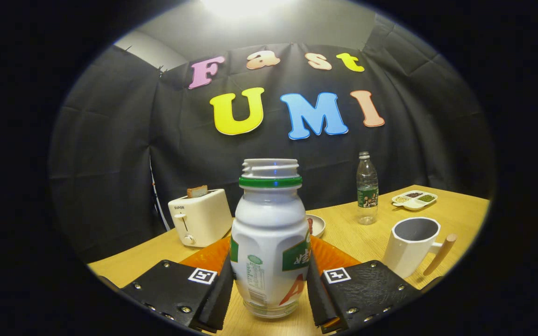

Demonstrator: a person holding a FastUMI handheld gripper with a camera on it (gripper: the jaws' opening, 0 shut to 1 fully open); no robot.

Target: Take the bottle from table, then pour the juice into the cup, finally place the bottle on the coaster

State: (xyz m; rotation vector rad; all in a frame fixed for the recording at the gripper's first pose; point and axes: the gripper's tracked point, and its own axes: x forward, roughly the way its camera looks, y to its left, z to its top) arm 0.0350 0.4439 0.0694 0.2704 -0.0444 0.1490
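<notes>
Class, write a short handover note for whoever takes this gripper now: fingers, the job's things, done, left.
Gripper: fingers against both sides of the uncapped white plastic bottle, apparently gripping it upright.
Orange ribbed coaster lies just behind the bottle; white mug with wooden handle stands beyond the right finger.
Done: bottle grasped.
Left: pour into the mug, set bottle on coaster.

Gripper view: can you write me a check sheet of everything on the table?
Surface: wooden table, lit from above.
Job's things: white uncapped juice bottle with green neck ring upright between the fingers; white mug with wooden handle beside it; orange ribbed coaster behind the bottle.
Clutter: cream toaster holding toast, clear water bottle, divided snack dish, small bowl.
Grippers: black two-finger gripper, both fingers pressing the bottle.
Cables: nothing seen.
Surroundings: black cloth wall.
</notes>
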